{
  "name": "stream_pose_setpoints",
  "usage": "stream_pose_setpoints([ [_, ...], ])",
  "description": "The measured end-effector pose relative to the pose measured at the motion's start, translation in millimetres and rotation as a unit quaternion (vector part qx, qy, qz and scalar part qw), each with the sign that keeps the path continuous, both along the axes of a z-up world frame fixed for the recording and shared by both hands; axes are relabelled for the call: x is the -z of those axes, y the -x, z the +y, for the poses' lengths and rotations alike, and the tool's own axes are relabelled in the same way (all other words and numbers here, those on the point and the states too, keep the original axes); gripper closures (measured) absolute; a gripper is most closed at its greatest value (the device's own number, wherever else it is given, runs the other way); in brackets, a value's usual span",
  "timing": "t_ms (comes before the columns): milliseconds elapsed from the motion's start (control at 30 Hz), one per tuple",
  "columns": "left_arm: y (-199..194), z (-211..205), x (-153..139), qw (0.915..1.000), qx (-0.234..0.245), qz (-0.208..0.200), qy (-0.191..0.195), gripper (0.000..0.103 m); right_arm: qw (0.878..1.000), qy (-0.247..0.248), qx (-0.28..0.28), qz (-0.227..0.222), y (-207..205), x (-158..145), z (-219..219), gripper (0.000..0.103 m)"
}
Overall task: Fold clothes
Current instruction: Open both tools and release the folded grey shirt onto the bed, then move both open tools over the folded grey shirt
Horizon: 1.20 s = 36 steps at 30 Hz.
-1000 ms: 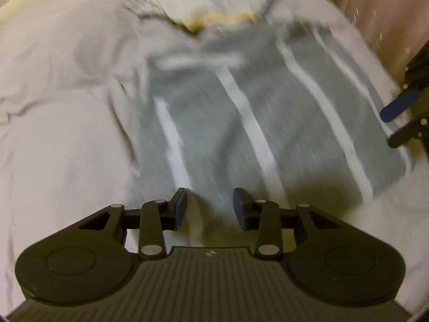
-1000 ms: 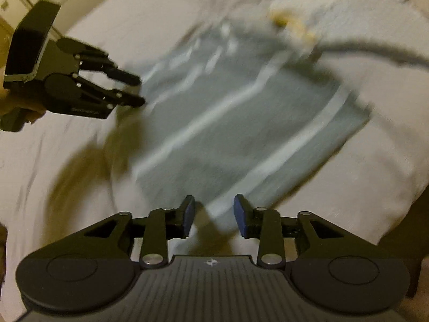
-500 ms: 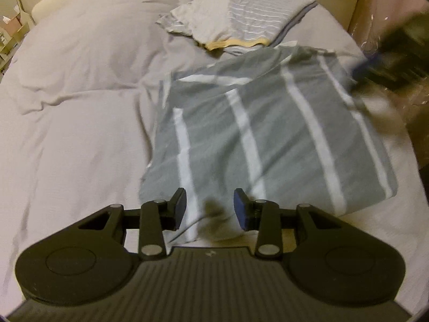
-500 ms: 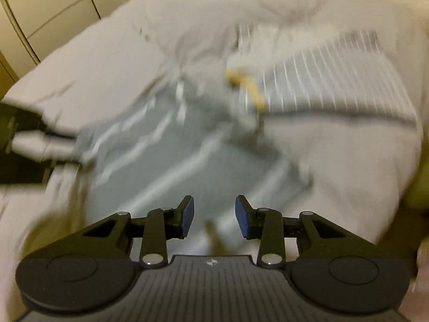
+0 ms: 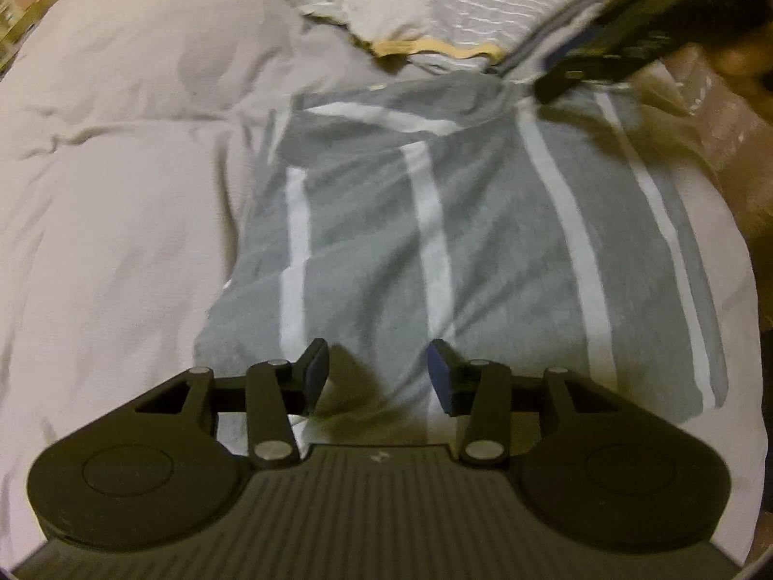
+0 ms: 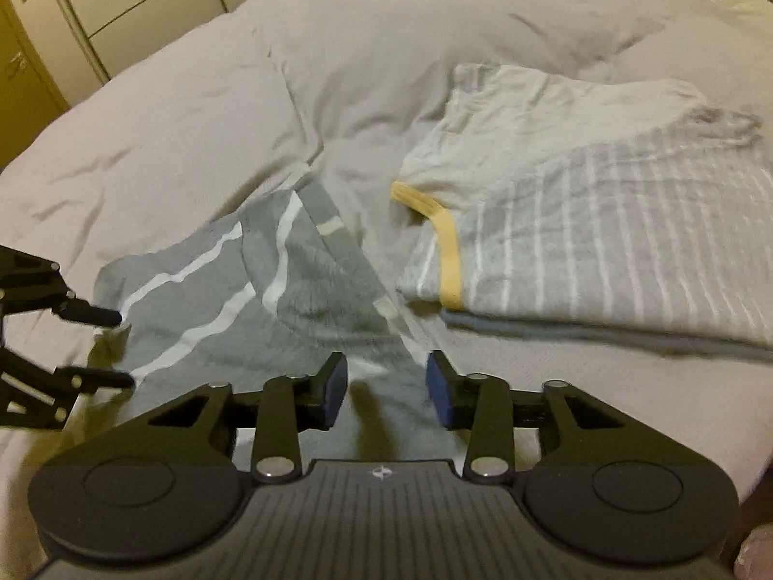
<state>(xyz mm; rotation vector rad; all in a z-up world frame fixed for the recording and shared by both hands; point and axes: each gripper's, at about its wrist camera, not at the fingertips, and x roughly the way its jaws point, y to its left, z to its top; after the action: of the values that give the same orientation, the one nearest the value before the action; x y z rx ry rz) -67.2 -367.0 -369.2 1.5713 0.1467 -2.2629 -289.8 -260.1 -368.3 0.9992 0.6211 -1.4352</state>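
The right claw [image 6: 385, 389] has swung to the grey striped shirt's [image 5: 483, 241] far corner; both it and the left claw [image 5: 379, 377] hover released.

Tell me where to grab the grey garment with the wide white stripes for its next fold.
Probably pinch the grey garment at its near hem corners, coming in low from the near side. It lies flat on the bedcover, with that hem just ahead of the open left gripper; the open right gripper sits at its far end.
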Motion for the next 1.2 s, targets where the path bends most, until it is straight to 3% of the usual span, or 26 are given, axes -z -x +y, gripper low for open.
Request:
stream_pose_setpoints([
  [133, -10, -9, 4, 0.9996, -0.026, -0.008, -0.005, 0.061, 0.999, -0.038, 0.016, -0.009, 0, 15, 21, 0.059],
  [400, -43, -16, -2, 0.9995, -0.028, -0.01, 0.015, 0.06, 0.997, -0.036, 0.067, 0.006, -8, -8, 59, 0.057],
  [600, -76, 0, -28, 0.9994, -0.002, 0.003, 0.035, 0.057, 0.995, -0.028, 0.09, 0.022, -50, -42, 81, 0.039],
  [767, -105, 12, -51, 0.9987, 0.001, 0.028, 0.042, 0.042, 0.992, -0.012, 0.122, 0.027, -96, -73, 101, 0.016],
  [900, -118, 24, -63, 0.998, 0.021, 0.036, 0.048, 0.037, 0.989, -0.013, 0.143, 0.028, -124, -94, 113, 0.015],
  [1033, -123, 40, -76, 0.9965, 0.046, 0.049, 0.049, 0.024, 0.986, -0.043, 0.155, 0.034, -145, -107, 120, 0.015],
  [1200, -128, 54, -88, 0.9941, 0.069, 0.061, 0.058, 0.015, 0.984, -0.055, 0.165, 0.042, -161, -119, 127, 0.015],
])
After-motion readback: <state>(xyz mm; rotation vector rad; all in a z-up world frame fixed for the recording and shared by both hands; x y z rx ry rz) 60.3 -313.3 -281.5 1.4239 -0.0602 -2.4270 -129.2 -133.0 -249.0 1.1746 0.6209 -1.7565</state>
